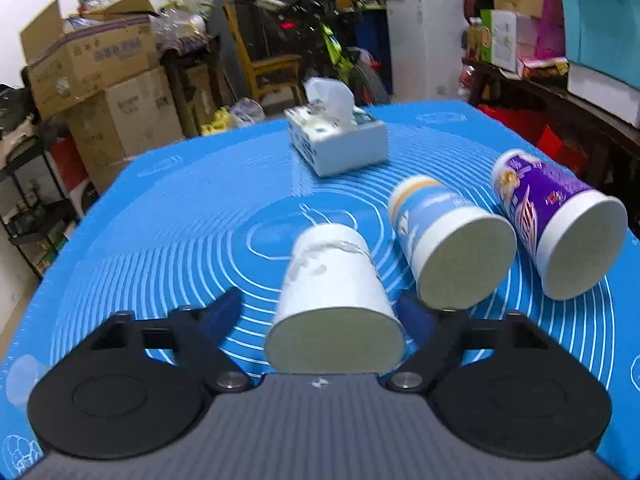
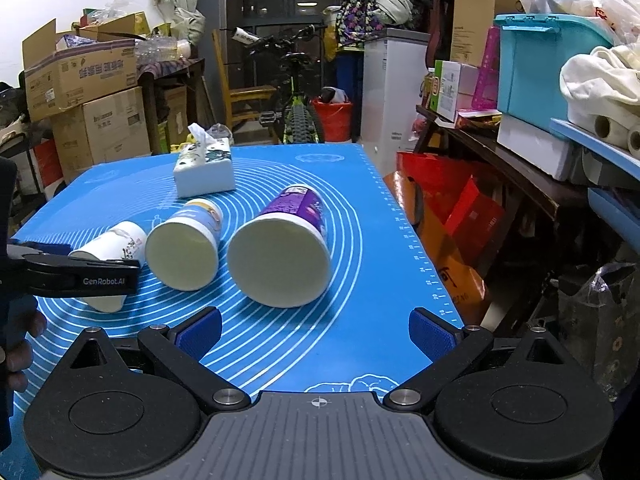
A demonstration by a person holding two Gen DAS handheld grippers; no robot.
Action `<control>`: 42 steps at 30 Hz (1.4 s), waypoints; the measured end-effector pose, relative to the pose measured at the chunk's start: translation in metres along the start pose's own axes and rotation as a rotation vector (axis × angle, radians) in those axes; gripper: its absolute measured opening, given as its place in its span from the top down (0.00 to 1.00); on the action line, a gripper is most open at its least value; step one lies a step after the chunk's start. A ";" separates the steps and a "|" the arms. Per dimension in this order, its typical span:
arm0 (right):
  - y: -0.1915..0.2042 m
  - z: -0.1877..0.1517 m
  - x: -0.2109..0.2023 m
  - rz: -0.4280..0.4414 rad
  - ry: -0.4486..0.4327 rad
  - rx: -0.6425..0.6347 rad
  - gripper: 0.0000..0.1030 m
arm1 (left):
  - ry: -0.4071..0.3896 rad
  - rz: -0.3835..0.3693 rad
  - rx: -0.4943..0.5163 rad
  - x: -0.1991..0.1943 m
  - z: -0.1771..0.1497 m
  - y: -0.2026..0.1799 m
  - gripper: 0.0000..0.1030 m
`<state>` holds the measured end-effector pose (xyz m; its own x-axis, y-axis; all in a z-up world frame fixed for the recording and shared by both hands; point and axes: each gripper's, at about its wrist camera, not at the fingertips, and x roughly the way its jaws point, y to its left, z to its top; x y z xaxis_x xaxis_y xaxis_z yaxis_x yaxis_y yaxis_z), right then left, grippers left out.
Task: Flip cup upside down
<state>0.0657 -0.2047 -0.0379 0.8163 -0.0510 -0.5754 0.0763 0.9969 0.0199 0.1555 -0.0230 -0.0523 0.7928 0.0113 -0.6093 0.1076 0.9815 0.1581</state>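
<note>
Three paper cups lie on their sides on the blue mat (image 1: 160, 220), mouths toward me. The white cup (image 1: 332, 280) lies between the open fingers of my left gripper (image 1: 324, 312), which do not touch it; it also shows in the right wrist view (image 2: 112, 248), partly behind the left gripper's finger. To its right lie a blue-and-white cup (image 1: 444, 240) (image 2: 188, 244) and a purple cup (image 1: 560, 232) (image 2: 284, 248). My right gripper (image 2: 316, 332) is open and empty, just in front of the purple cup.
A white tissue box (image 1: 340, 140) (image 2: 204, 172) stands on the far part of the mat. The mat's right edge (image 2: 404, 236) drops off beside red bags and a cluttered shelf. Cardboard boxes (image 1: 96, 72), a chair and a bicycle stand beyond the table.
</note>
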 end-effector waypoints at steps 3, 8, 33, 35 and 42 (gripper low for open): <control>-0.001 0.000 0.000 -0.002 0.000 0.002 0.03 | 0.011 -0.016 -0.009 0.000 -0.001 0.001 0.35; -0.001 0.000 -0.001 -0.001 -0.002 0.003 0.03 | 0.034 -0.036 -0.036 -0.012 -0.003 0.003 0.39; -0.010 -0.013 -0.032 -0.008 0.006 0.001 0.03 | 0.099 -0.103 -0.076 -0.076 -0.054 -0.025 0.32; -0.008 -0.012 -0.032 -0.007 0.008 0.000 0.03 | 0.107 -0.103 -0.084 -0.075 -0.054 -0.024 0.23; -0.005 -0.009 -0.035 -0.004 0.008 -0.009 0.03 | 0.097 -0.107 -0.088 -0.079 -0.056 -0.021 0.12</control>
<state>0.0314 -0.2077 -0.0247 0.8115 -0.0542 -0.5819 0.0740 0.9972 0.0103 0.0575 -0.0344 -0.0510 0.7175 -0.0803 -0.6919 0.1324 0.9910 0.0223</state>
